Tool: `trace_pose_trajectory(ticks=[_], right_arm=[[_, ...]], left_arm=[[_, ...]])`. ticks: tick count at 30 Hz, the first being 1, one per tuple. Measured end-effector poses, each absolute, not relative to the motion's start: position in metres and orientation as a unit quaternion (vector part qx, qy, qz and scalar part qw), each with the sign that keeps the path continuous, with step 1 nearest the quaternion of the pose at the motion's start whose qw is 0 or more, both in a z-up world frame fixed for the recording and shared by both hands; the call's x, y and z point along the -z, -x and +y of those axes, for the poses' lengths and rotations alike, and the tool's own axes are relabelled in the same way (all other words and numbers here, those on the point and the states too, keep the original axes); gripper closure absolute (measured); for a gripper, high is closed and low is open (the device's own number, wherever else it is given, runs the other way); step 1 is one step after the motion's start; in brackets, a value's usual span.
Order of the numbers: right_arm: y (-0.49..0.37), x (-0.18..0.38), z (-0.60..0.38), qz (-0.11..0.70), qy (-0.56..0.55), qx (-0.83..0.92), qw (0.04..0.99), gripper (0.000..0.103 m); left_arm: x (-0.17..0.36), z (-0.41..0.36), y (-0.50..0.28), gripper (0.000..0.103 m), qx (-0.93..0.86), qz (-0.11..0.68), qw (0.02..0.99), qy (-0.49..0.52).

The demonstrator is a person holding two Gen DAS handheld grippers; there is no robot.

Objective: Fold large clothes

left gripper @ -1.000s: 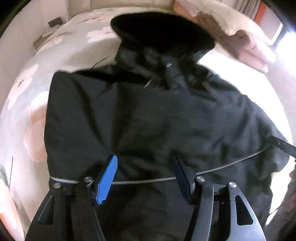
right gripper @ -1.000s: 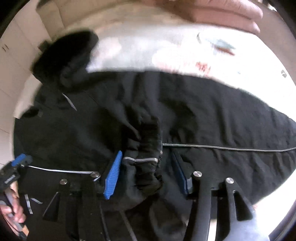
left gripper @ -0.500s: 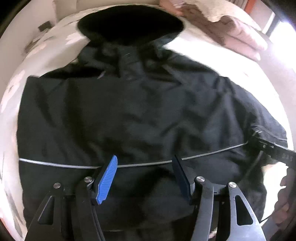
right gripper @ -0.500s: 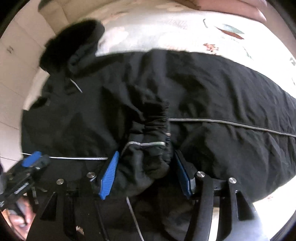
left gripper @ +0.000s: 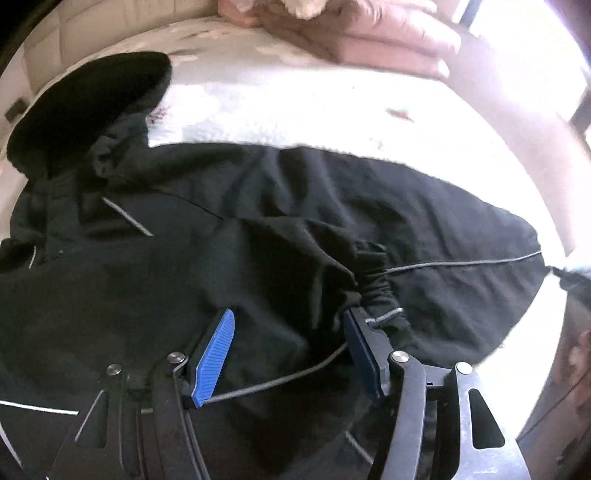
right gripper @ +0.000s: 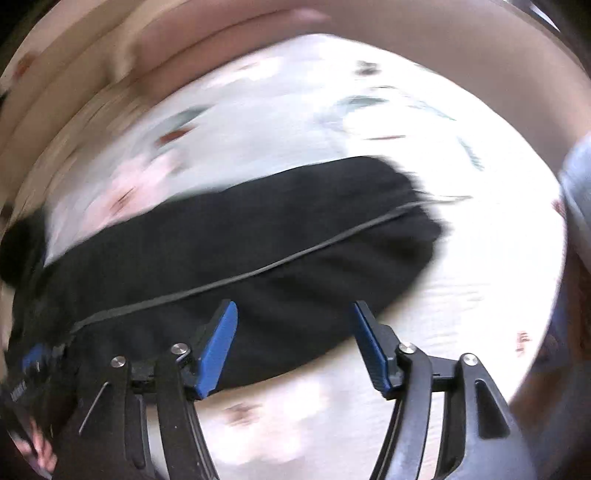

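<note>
The black jacket (left gripper: 258,229) lies flat on the bed (left gripper: 295,110), its length crosswise, hood (left gripper: 88,107) far left. The left gripper (left gripper: 288,354) gapes empty above it; the right gripper (right gripper: 293,343), jaws just widened, holds nothing.

A bed takes up most of the room here, spread with a pale sheet (left gripper: 295,107) printed with faded pink flowers and a few small reddish and green sprigs; strong light washes its far side nearly white. At the head lie folded pink blankets (left gripper: 373,40), stacked, with something cream and fluffy (left gripper: 303,5) on top. A cream padded headboard (left gripper: 62,35) rises at the left corner. The right wrist view shows the same floral sheet (right gripper: 461,280), badly blurred.
</note>
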State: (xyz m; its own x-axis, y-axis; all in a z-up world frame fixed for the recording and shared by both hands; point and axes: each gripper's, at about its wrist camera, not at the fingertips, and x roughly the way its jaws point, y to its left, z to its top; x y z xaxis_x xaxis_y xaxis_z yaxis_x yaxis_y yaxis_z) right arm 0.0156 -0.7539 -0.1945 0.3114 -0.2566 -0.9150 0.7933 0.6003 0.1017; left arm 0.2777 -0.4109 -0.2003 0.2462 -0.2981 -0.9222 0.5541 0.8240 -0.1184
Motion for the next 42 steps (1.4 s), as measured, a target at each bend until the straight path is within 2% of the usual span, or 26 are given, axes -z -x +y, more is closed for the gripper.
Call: trace_pose_trajectory(ticks=[3,9,15,16,17,18,19,20,24,28,31,37,42], right_arm=[[0.009,0.204,-0.803,0.459,-0.334,0.357,0.741,0.031],[0.027,0.24,-0.857,0.443,-0.422,0.337,0.715,0.031],[0.007,0.267,-0.872,0.429,-0.442,0.304,0.727,0.026],[0.005,0.265,-0.873,0.429,-0.436,0.299,0.733,0.032],[0.0,0.262,-0.871,0.429,-0.429,0.283,0.743,0.057],[-0.002,0.259,-0.87,0.429,-0.427,0.271,0.748,0.069],[-0.004,0.252,-0.865,0.425,-0.422,0.261,0.757,0.078],[-0.007,0.245,-0.859,0.419,-0.413,0.257,0.767,0.081],[-0.01,0.213,-0.834,0.413,-0.352,0.258,0.799,0.082],[-0.016,0.247,-0.836,0.471,-0.335,0.295,0.761,0.082],[-0.01,0.259,-0.839,0.478,-0.346,0.296,0.751,0.082],[-0.022,0.2,-0.795,0.45,-0.301,0.271,0.796,0.084],[-0.072,0.134,-0.693,0.449,-0.202,0.206,0.846,0.085]], left_arm=[[0.219,-0.422,-0.282,0.039,0.253,0.561,0.779,-0.116],[0.218,-0.424,-0.276,0.038,0.244,0.556,0.787,-0.112],[0.223,-0.427,-0.281,0.038,0.233,0.555,0.791,-0.114],[0.223,-0.428,-0.28,0.038,0.232,0.553,0.792,-0.115],[0.223,-0.427,-0.279,0.038,0.231,0.551,0.794,-0.115],[0.222,-0.427,-0.277,0.038,0.229,0.549,0.795,-0.114],[0.222,-0.426,-0.276,0.038,0.229,0.548,0.796,-0.113],[0.221,-0.426,-0.276,0.038,0.228,0.548,0.797,-0.112],[0.221,-0.426,-0.274,0.038,0.224,0.548,0.799,-0.108],[0.221,-0.424,-0.274,0.038,0.226,0.548,0.799,-0.104],[0.216,-0.418,-0.276,0.038,0.235,0.552,0.795,-0.093],[0.192,-0.373,-0.28,0.038,0.244,0.549,0.799,-0.034],[0.171,-0.318,-0.286,0.038,0.233,0.542,0.807,-0.016]])
